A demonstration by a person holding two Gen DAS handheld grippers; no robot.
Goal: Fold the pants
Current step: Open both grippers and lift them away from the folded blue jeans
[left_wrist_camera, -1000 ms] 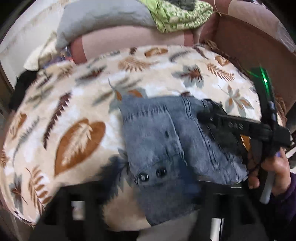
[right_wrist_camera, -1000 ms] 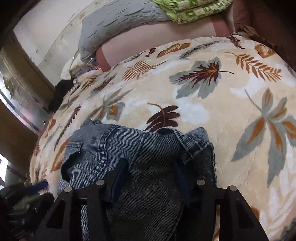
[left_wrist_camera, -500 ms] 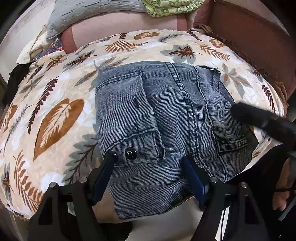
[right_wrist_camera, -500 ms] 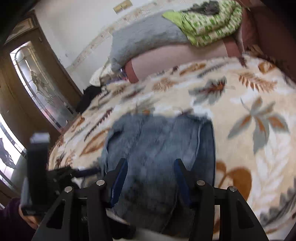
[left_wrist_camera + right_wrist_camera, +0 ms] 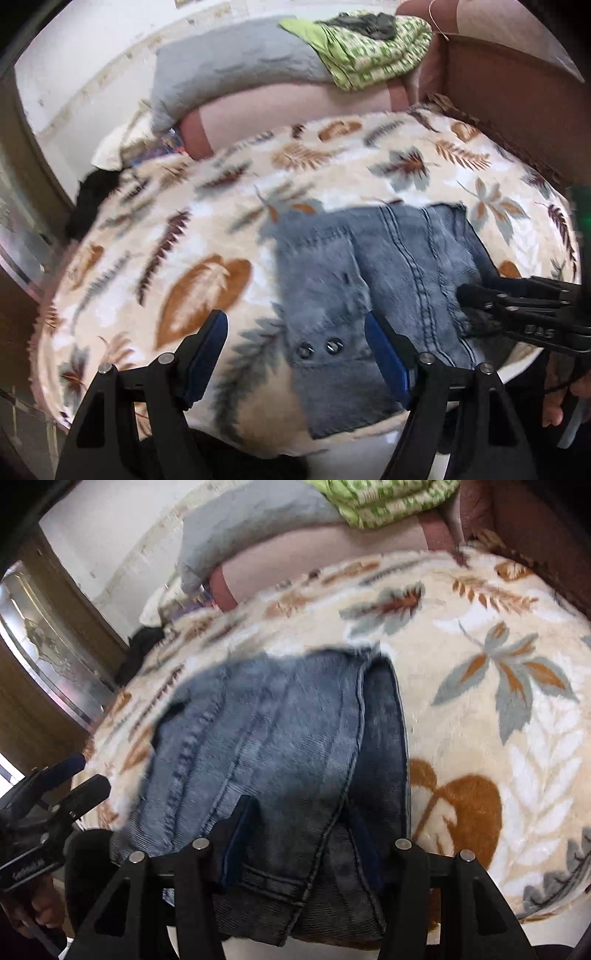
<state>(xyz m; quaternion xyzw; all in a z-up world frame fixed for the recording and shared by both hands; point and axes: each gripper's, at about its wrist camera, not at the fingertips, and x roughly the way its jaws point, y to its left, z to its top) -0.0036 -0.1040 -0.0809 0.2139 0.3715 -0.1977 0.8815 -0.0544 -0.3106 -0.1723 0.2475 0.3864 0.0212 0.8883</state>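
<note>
Claw status first, both units: the left claw [image 5: 295, 343] stands wide apart with nothing pressed between its blue pads, hovering over the near left corner of the jeans [image 5: 376, 280]; the right claw [image 5: 295, 834] sits at a middling gap that has just been widening, straddling the near edge of the denim, and no pad is seen pressing on cloth. Judgement: neither unit holds the garment.

Largest item: the bed, covered by a cream leaf-print blanket [image 5: 207, 236], serves as the folding surface in place of a bench, its soft flat top giving room to spread cloth.

At the far end lie a grey pillow [image 5: 229, 70] and a green patterned bundle [image 5: 373, 55], well apart from the work.

Jeans lie near the front edge of the blanket as a compact rectangle, layers stacked, within reach of both hands. A double edge along the right side, seen from the right wrist view, indicates at least one fold is made.

Smallest: two dark buttons [image 5: 319, 347] near the left claw.
</note>
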